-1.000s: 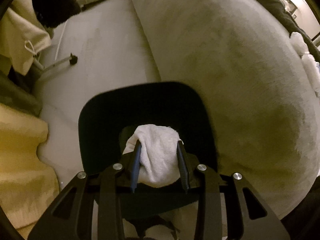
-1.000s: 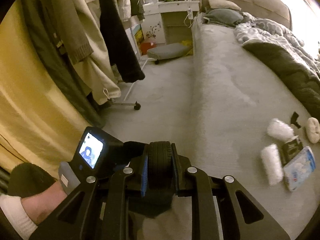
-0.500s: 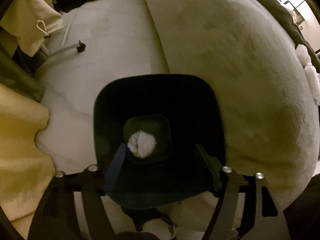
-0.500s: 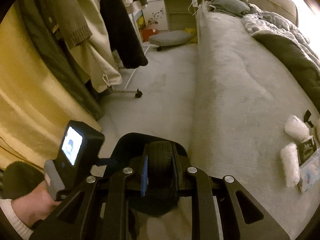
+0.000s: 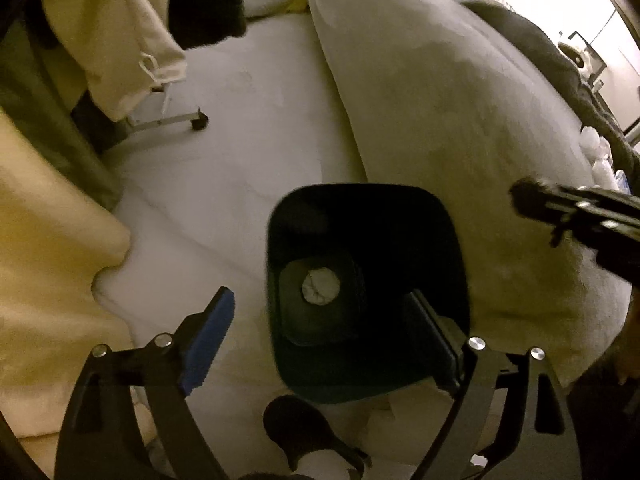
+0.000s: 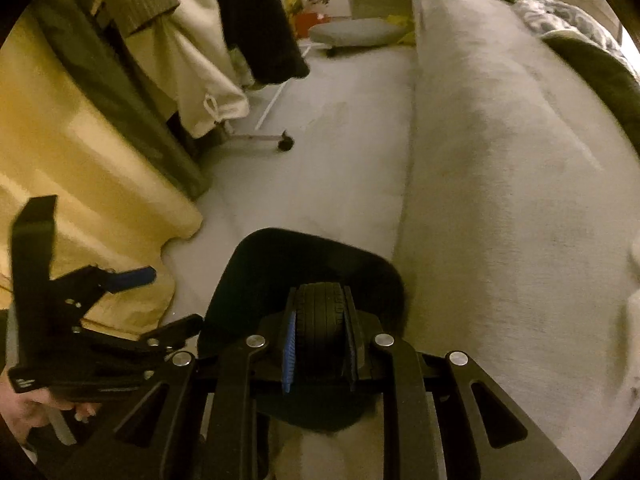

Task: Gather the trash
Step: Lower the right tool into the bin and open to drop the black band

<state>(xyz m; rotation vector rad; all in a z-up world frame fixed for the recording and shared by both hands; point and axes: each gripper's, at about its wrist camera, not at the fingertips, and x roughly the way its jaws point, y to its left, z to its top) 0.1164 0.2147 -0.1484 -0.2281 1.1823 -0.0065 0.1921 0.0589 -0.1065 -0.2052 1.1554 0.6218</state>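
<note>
A black bin (image 5: 440, 240) stands on the floor against the bed, with a crumpled white tissue (image 5: 320, 287) lying on its bottom. My left gripper (image 5: 320, 304) hovers above the bin's near left side; its jaws are opening, with nothing between the blue pads (image 5: 208, 340). My right gripper (image 6: 320, 300) is shut on a small black rubber tyre (image 6: 320, 324) and hangs over the bin's rim (image 6: 256, 260). The left gripper (image 6: 160, 304) also shows at the left of the right wrist view, held by a hand. The right gripper (image 5: 560, 208) enters the left wrist view from the right.
The grey-white bed (image 5: 440, 120) fills the right side, with white scraps (image 5: 592, 140) near its far edge. Hanging clothes (image 6: 200, 80), a rack's caster foot (image 5: 199, 120) and a yellow drape (image 5: 48, 240) crowd the left. A person's foot (image 5: 296, 432) is below the bin.
The left gripper opened and let go of the white tissue, which fell to the bin's bottom; that gripper then rose and drifted left. The right gripper came down over the bin with the tyre.
</note>
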